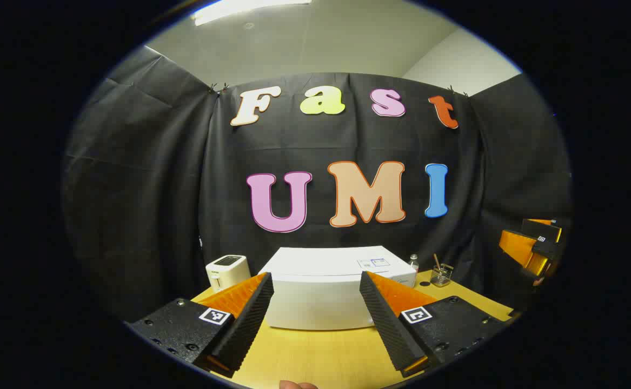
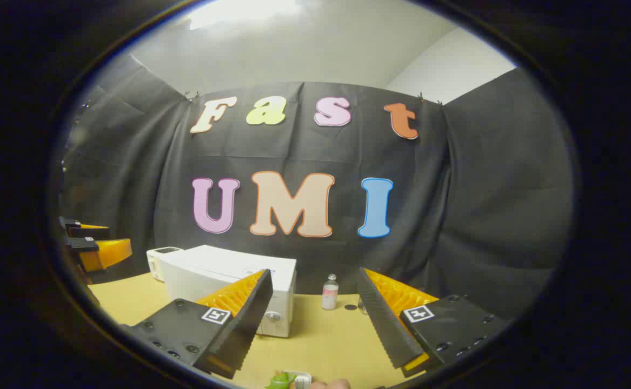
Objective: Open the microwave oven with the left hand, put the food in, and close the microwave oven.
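The white microwave oven (image 1: 320,292) sits shut on the wooden table (image 1: 315,356), towards the back, with a small white appliance (image 1: 227,272) just beside it on one side and a glass jar (image 1: 440,275) near the other. The left gripper (image 1: 315,319) hovers in front of it, fingers spread wide and holding nothing. The right gripper (image 2: 312,319) is likewise spread and empty — a small bottle (image 2: 330,292) stands beyond it, and something green (image 2: 281,381), perhaps the food, lies at the table's near edge.
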Motion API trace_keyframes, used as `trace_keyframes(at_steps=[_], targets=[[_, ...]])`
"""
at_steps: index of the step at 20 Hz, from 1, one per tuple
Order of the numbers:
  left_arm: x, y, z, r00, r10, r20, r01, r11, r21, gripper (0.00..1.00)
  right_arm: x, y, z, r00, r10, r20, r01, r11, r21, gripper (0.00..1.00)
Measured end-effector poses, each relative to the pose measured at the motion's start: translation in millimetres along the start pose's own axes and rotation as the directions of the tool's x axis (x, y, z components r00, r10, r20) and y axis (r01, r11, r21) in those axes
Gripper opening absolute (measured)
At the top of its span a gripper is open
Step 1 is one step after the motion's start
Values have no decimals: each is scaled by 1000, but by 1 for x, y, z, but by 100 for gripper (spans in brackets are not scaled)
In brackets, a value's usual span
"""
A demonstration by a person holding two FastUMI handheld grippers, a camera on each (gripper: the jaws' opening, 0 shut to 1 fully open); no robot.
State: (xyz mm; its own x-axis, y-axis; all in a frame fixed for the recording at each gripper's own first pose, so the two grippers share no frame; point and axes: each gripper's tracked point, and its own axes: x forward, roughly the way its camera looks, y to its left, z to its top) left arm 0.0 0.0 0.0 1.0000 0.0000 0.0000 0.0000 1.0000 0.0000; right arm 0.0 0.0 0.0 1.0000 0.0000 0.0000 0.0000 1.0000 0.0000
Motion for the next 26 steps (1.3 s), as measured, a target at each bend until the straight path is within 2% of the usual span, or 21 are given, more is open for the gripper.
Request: trace_keyframes(at_steps=[2,4,5,10,12,13,14,15,23,26], targets=[[2,-1,-2,1000,-6,-8,6,1000,0,99,1,0,1,1000,0,5,0,1000,1,96],[5,-2,-1,1000,-9,-9,9,1000,4,99,2,-3,3,1000,-7,10,7,1000,-2,99],[8,-4,-2,1000,-16,-13,17,1000,7,99,2,-5,3,1000,-12,14,12,1000,-8,96],[14,-5,-9,999,-28,-39,29,1000,10,99,0,-12,2,999,-30,10,30,1000,-2,96],[18,-7,-15,998,-39,-50,41,999,28,99,0,-13,2,999,-40,19,40,999,0,99],[19,-7,-17,998,-40,-56,42,999,34,99,0,-13,2,999,-39,16,39,999,0,96],[20,-8,-17,998,-41,-55,43,998,34,99,0,-12,1,999,-39,16,39,999,0,99],[21,-10,-16,998,-44,-55,46,998,31,99,-1,-12,1,999,-38,16,38,999,-2,96],[25,-16,-18,997,-40,-65,42,998,38,99,3,-13,-1,1000,-24,14,24,1000,-5,96],[25,-18,-16,998,-38,-57,41,998,48,99,3,-15,-1,1000,-23,16,23,1000,-3,99]])
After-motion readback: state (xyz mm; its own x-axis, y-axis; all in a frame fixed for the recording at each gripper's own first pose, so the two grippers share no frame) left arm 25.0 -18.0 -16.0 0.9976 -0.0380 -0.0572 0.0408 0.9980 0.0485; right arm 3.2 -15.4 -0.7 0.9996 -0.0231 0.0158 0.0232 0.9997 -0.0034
